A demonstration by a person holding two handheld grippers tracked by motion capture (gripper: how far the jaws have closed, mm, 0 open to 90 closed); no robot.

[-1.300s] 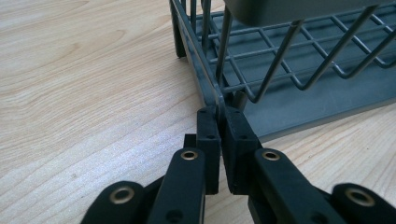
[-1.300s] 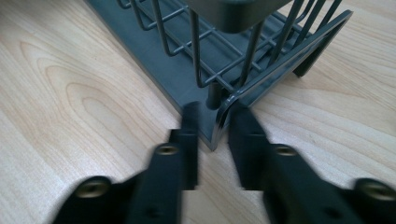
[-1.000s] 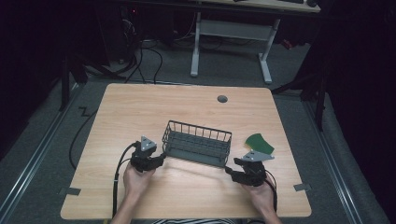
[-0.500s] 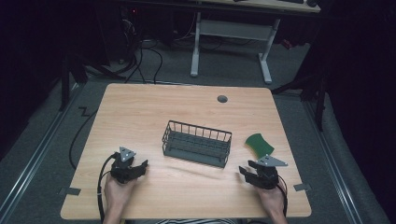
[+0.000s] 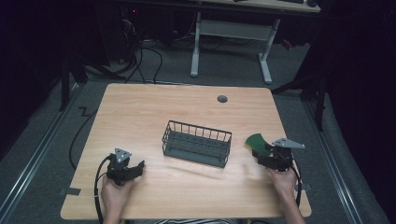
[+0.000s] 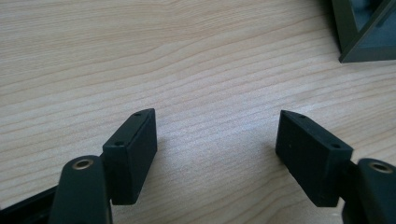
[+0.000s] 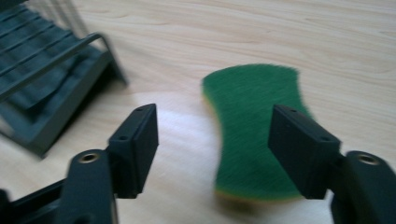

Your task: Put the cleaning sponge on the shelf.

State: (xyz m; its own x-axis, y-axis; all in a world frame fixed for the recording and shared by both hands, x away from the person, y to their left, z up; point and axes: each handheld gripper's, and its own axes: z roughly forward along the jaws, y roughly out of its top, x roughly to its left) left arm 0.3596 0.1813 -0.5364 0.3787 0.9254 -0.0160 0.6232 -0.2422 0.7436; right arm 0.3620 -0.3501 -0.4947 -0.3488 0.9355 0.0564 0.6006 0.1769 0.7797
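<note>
Left tool [image 5: 135, 167]: it is in the lower left of the high view, held in the person's left hand [image 5: 114, 193] and low over the table [image 5: 140, 112]. Its jaws stand wide apart and have just been opening. In the left gripper view there is only bare wood between them.

Right tool [image 5: 258, 156]: it is in the lower right of the high view, held in the right hand [image 5: 283, 179]. Its jaws are also wide apart and have just been opening. They press on nothing.

Sponge [image 7: 254, 126]: green on top with a thin yellow layer below, it lies flat on the table. In the right gripper view it is in the middle and right of the frame, partly between the two jaws, and the right jaw covers its right edge. Whether that jaw touches it I cannot tell. In the high view the sponge [image 5: 258, 142] is right of centre, just beside the tip of the right tool.

Basket [image 5: 197, 143]: a dark wire basket, it stands upright near the centre of the high view, between the two tools and apart from both. Its corner shows in the upper right of the left gripper view, and one end of it in the upper left of the right gripper view.
</note>
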